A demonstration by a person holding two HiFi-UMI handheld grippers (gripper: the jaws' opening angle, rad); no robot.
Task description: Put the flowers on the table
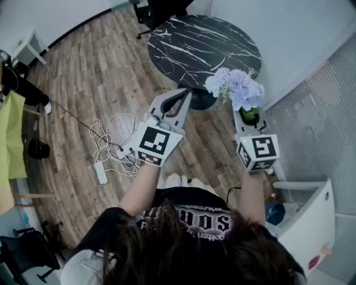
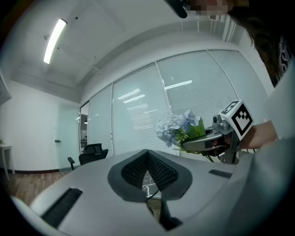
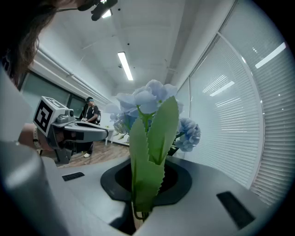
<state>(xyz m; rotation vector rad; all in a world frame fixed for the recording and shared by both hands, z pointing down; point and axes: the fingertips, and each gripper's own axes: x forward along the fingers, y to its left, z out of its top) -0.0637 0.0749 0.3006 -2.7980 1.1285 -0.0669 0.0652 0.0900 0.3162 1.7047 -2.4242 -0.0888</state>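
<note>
A bunch of pale blue artificial flowers [image 1: 235, 87] with green serrated leaves [image 3: 148, 143] stands upright in my right gripper [image 1: 248, 115], which is shut on its stem. In the right gripper view the stem and leaves rise from between the jaws of the right gripper [image 3: 146, 177], and the blooms [image 3: 148, 98] fill the middle. The round black marble table [image 1: 203, 45] lies ahead, just beyond both grippers. My left gripper [image 1: 184, 94] is shut and holds nothing; its tip [image 2: 148, 154] points toward the table's near edge. From the left gripper view the flowers [image 2: 175, 129] appear to the right.
White cables and a power strip [image 1: 108, 147] lie on the wood floor to the left. A black office chair [image 1: 158, 11] stands behind the table. A glass wall with blinds [image 1: 320, 106] runs along the right, with a white cabinet [image 1: 311, 222] near it. A person [image 3: 90, 115] stands far off.
</note>
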